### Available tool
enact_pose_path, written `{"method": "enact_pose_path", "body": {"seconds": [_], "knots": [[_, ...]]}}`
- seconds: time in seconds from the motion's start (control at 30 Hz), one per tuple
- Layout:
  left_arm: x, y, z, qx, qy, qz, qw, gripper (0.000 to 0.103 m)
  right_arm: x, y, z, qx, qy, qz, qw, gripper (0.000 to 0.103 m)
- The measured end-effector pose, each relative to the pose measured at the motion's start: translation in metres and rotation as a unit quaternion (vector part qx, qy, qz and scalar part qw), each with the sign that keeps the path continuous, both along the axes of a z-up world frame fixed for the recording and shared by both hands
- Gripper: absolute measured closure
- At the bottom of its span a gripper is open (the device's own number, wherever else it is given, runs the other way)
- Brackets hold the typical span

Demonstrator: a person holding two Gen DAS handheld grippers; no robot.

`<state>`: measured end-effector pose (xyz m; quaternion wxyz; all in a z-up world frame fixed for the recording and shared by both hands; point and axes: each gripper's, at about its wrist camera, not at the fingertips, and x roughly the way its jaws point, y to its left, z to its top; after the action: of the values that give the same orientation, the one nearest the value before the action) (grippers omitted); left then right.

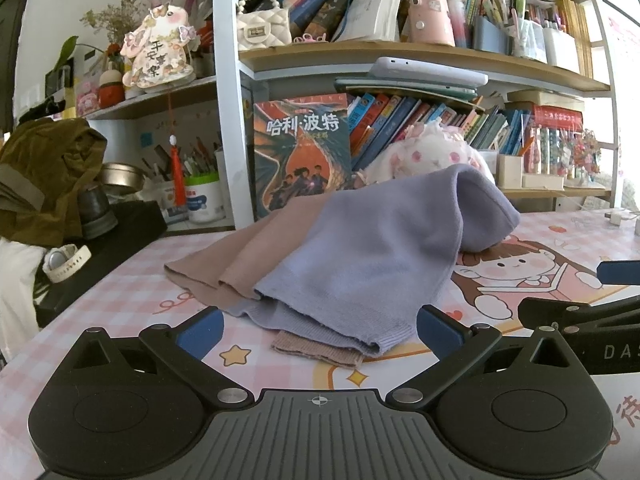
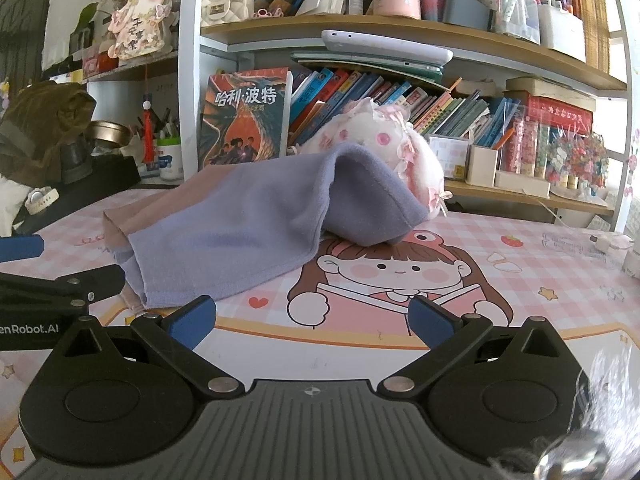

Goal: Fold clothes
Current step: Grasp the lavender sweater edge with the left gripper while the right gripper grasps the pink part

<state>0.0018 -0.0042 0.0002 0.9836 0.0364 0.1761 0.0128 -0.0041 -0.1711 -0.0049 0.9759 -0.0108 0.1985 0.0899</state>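
A lavender garment [image 1: 360,248] was seen lying on the table [image 1: 120,300], draped over a tan-pink garment [image 1: 248,252] whose ribbed hem protruded beneath it at the near edge. The long axis of the pile ran from the lower centre of the left wrist frame up towards the right, where the lavender cloth rose into a hump in front of a plush toy [image 1: 432,152]. The left gripper [image 1: 319,330] was held just short of the near hem, its fingers spread wide and empty. The right gripper [image 2: 312,320] was likewise spread wide, empty, over the cartoon-printed table cover [image 2: 400,280], just right of the pile.
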Motion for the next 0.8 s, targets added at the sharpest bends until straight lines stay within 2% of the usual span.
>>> {"method": "enact_pose_path", "body": {"seconds": [0.2,0.27,0.4,0.47,0.6,0.7,0.8], "knots": [[-0.003,-0.002,0.0,0.003,-0.006,-0.002,1.0,0.0,-0.001,0.0,0.0,0.001,-0.002,0.0,1.0,0.0],[-0.001,-0.004,0.0,0.008,0.0,-0.021,0.9998,0.0,-0.002,-0.001,0.001,0.005,-0.003,0.007,1.0,0.0],[0.001,-0.009,-0.001,0.019,0.012,-0.059,0.998,0.0,-0.001,-0.019,0.002,0.067,0.0,0.016,0.998,0.0],[0.008,-0.016,0.001,0.047,0.021,-0.078,0.9957,0.0,0.002,-0.034,0.0,0.113,0.006,0.01,0.994,0.0],[0.034,-0.038,0.006,0.083,0.032,-0.104,0.9906,0.0,0.015,-0.064,-0.006,0.219,0.031,-0.011,0.975,0.0],[0.06,-0.057,0.007,0.108,0.044,-0.119,0.9861,0.0,0.034,-0.085,-0.007,0.3,0.06,-0.016,0.952,0.0],[0.086,-0.077,0.008,0.132,0.057,-0.133,0.9807,0.003,0.049,-0.1,-0.005,0.344,0.069,-0.021,0.936,0.0]]}}
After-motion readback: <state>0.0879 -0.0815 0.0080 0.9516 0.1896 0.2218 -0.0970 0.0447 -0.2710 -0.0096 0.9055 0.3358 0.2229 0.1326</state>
